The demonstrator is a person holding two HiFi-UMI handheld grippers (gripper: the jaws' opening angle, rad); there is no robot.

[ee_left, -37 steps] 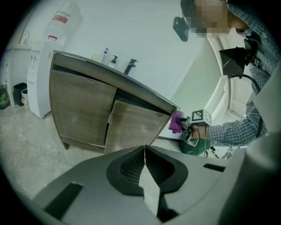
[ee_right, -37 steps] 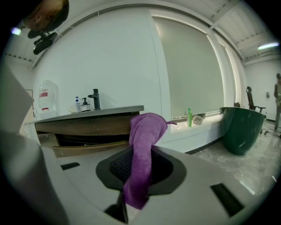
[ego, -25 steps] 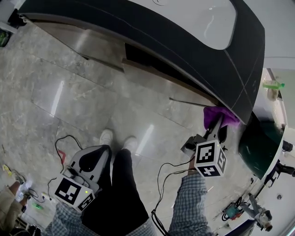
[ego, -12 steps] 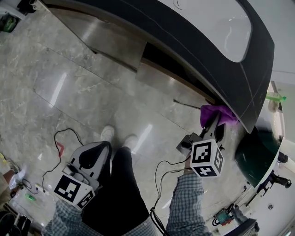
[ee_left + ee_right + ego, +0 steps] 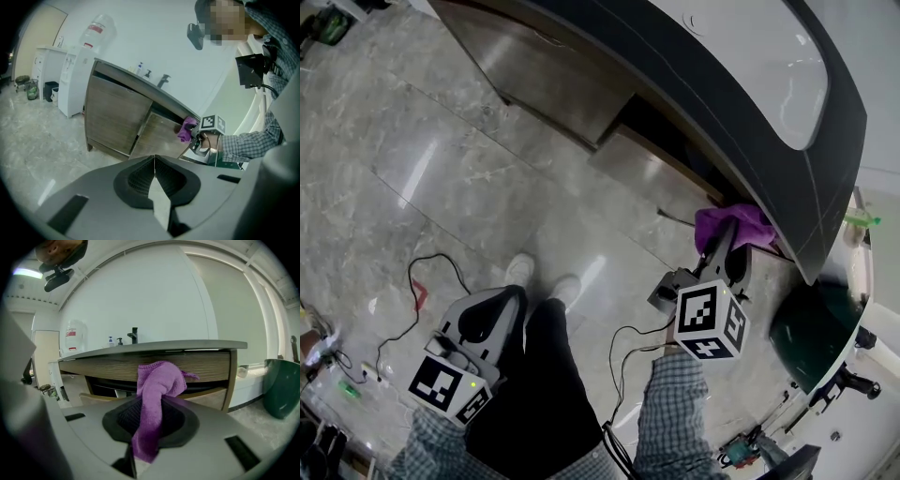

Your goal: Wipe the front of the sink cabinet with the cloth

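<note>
holding the cloth (image 5: 158, 380) pinched in the right gripper (image 5: 151, 420), right by the cabinet (image 5: 206, 363) front's right end; left gripper (image 5: 154, 180) pressed together, empty, hanging low. wiping looks barely begun, most of the front left.

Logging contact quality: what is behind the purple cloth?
Behind the purple cloth: the wood-grain top band of the sink cabinet under the countertop, a dark gap below. The cloth hides whether they touch.
</note>
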